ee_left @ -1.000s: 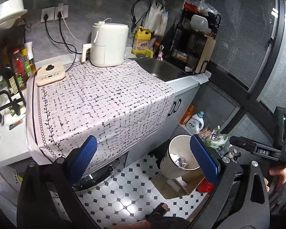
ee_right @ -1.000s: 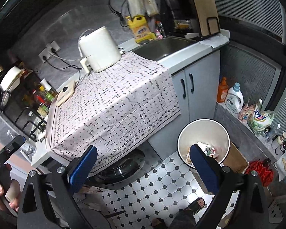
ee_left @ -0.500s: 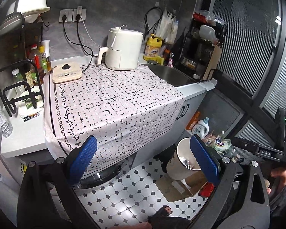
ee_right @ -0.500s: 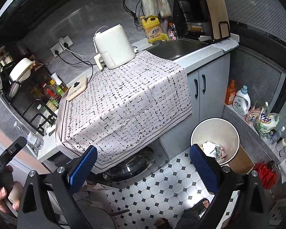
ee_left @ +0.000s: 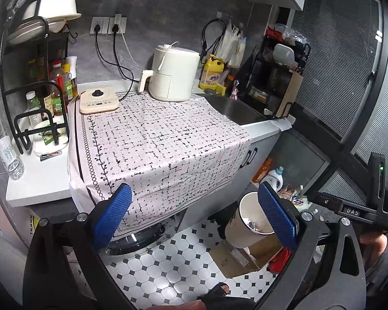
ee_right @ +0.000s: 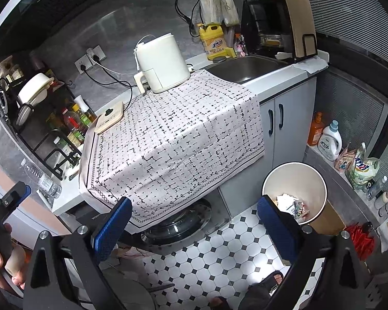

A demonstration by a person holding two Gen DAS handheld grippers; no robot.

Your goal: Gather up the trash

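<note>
A white trash bin [ee_right: 270, 178] stands on the tiled floor by the grey cabinet, with crumpled wrappers [ee_right: 291, 204] at its bottom. In the left wrist view the same trash bin [ee_left: 241, 222] shows partly behind my right-hand blue pad. My left gripper [ee_left: 194, 193] is open and holds nothing, hanging in front of the cloth-covered counter [ee_left: 155, 139]. My right gripper [ee_right: 194, 201] is also open and holds nothing, above the floor and left of the bin. A hand holds each gripper's handle.
On the patterned cloth stand a cream air fryer [ee_left: 173, 75] and a flat cooker [ee_left: 98, 102]. A plastic bottle [ee_left: 5, 144], a rack of sauce bottles and a small wrapper [ee_left: 50, 153] sit at the counter's left end. Sink [ee_right: 245, 67], detergent bottles, cardboard box [ee_left: 240, 258] at right.
Both grippers have drawn back and up from the counter, so more of the kitchen shows and the bin looks smaller. Both stayed open and hold nothing.
</note>
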